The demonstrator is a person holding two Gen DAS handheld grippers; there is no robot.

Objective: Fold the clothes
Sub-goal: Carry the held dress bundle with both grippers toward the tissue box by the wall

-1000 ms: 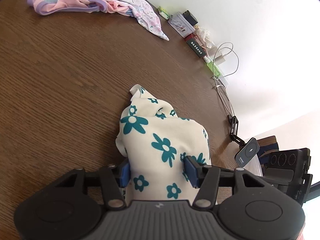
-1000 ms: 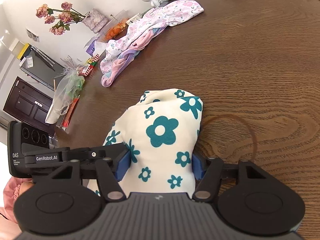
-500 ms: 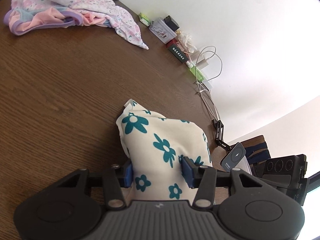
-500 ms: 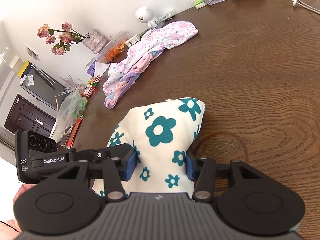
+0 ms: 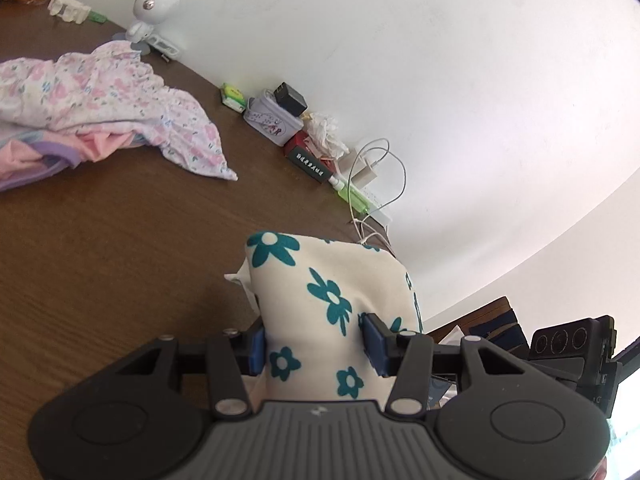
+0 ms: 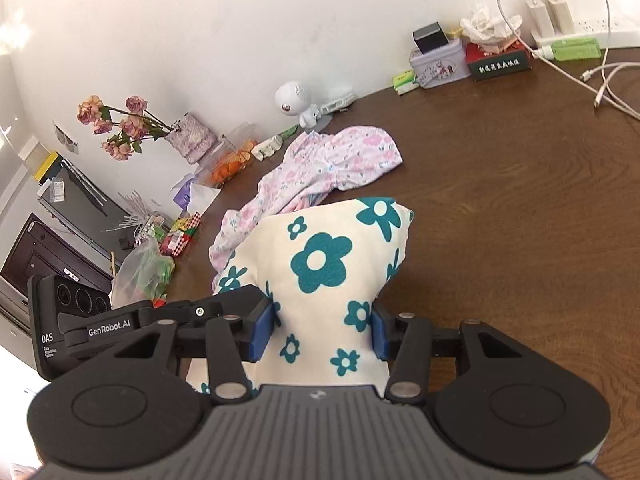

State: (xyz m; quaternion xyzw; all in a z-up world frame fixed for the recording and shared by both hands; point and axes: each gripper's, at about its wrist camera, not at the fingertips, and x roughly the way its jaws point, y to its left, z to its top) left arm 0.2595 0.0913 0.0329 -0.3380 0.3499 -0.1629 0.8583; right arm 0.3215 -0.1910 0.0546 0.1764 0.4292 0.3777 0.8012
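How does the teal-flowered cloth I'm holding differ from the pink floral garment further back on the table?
The teal-flowered cloth is cream with large teal flowers; the pink floral garment is pale with small pink flowers. The teal-flowered cloth is pinched by the left gripper and right gripper; the pink garment lies untouched, crumpled on the wooden table over other pink clothing. Both are unfolded floral fabrics.

Both grippers (image 5: 318,346) (image 6: 324,332) clamped — angled down

Counted: two grippers (image 5: 316,346) (image 6: 324,332); one cream cloth with teal flowers (image 6: 324,264); one heap of pink flowered clothes (image 6: 320,172); one round white camera (image 6: 293,98); one tin (image 6: 438,66); two chargers (image 6: 550,14); one vase of roses (image 6: 192,138).
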